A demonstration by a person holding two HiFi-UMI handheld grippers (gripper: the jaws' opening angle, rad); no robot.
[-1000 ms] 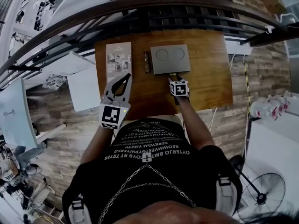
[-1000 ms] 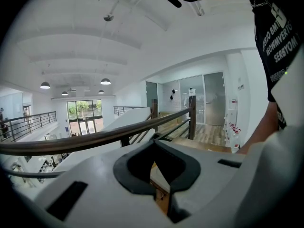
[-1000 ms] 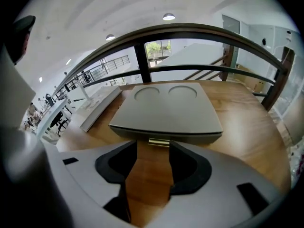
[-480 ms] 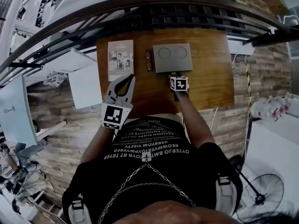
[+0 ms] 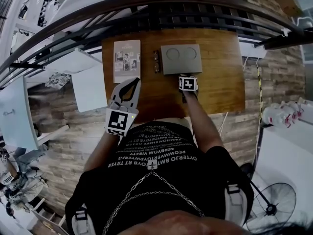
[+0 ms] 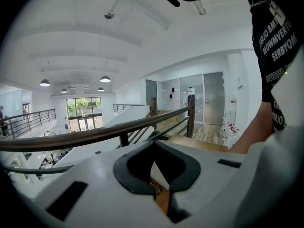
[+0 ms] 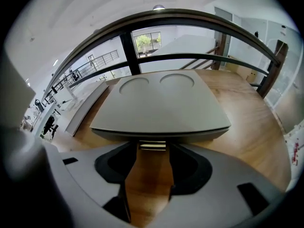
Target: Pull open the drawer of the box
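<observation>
Wooden table (image 5: 220,82) stood beside a mezzanine railing (image 5: 146,3). The grey box (image 5: 181,58) lay at the table's far middle. The right tool (image 7: 151,152) sat at the box's near face, jaws apart on either side of the drawer pull (image 7: 153,146). Contact could not be read. Only the right gripper view showed the pull. The left tool (image 5: 132,81) hovered well to the left, jaws together and empty.

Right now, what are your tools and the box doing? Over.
Left tool shut, empty, off to the side. Right tool open, handle between its tips, not clamped. Box drawer not out yet. Nothing in the way.
</observation>
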